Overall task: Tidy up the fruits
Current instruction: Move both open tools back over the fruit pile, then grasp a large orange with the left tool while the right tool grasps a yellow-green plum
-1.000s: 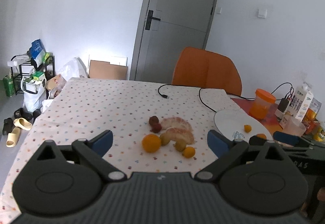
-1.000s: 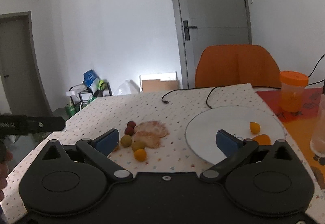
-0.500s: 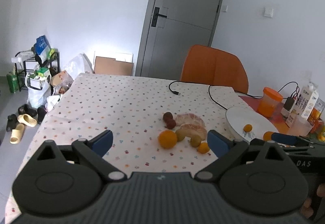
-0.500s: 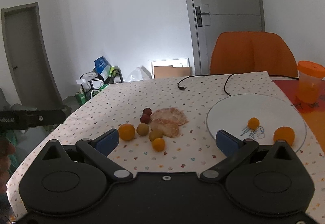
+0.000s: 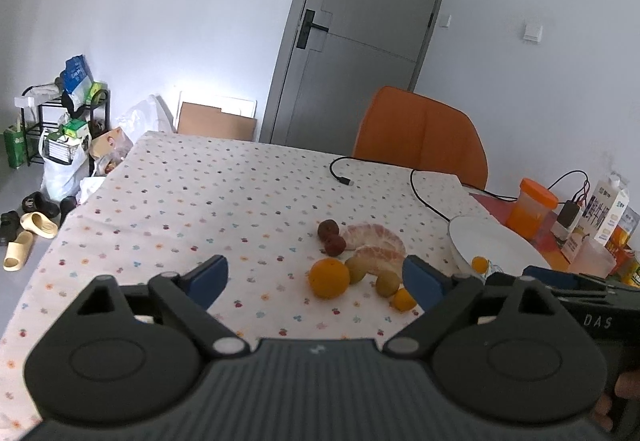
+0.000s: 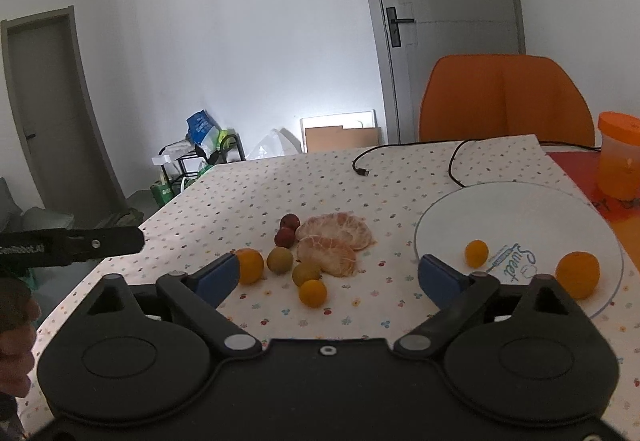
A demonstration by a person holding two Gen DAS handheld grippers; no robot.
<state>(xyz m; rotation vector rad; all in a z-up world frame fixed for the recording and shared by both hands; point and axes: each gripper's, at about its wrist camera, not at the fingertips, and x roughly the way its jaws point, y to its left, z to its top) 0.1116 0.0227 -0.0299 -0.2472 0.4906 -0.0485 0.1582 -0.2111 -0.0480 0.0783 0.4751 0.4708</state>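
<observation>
- The left gripper [image 5: 315, 277] is wide open and holds nothing. It hangs above the counter [image 5: 192, 201], near its front edge.
- The big orange [image 5: 329, 277] sits just ahead, between the left fingers [image 5: 210, 275], a bit to the right of the middle.
- Next come two green fruits [image 5: 357, 269] touching the peeled pieces [image 5: 378, 241], with two red fruits [image 5: 332, 237] behind them.
- The small orange [image 6: 313, 293] is at the front of the pile. It lies right between the right fingers [image 6: 434, 273].
- The right gripper [image 6: 326, 275] is wide open too, and empty.
- The plate [image 6: 520, 209] is to the right of the pile, near it but not touching. It has two orange fruits on it already.
- I think the right gripper is the better one to carry fruit, since the plate is on its side.
</observation>
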